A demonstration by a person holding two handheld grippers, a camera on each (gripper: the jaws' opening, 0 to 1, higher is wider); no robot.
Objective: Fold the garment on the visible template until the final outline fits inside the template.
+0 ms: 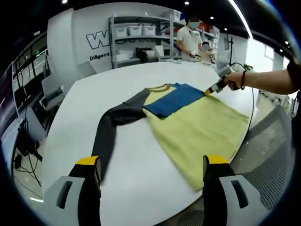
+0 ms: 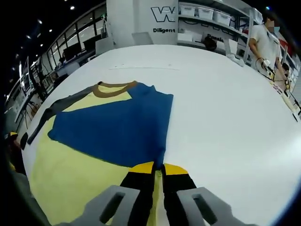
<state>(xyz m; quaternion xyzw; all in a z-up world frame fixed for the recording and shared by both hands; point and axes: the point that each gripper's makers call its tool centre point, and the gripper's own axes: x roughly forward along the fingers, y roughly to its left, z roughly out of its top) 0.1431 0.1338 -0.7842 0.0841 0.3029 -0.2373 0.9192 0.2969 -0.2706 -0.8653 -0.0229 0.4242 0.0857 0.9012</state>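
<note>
A long-sleeved garment lies flat on the white table (image 1: 141, 188). Its body is yellow (image 1: 197, 127) with a brown collar (image 1: 160, 87). The blue sleeve (image 1: 175, 100) is folded across the chest, and the grey sleeve (image 1: 110, 129) stretches out toward my left side. My left gripper (image 1: 151, 162) hovers open over the table's near edge, short of the garment's hem. A hand holds my right gripper (image 1: 215, 87) at the garment's far side. In the right gripper view my right gripper (image 2: 158, 167) is shut where the blue sleeve (image 2: 117, 125) narrows to its end over the yellow body (image 2: 70, 179).
A mesh chair (image 1: 273, 141) stands by the table edge to the right. Shelves with white bins (image 1: 136, 33) and a standing person (image 1: 188, 40) are beyond the far side of the table. Bare table (image 2: 225, 117) spreads to the right of the garment.
</note>
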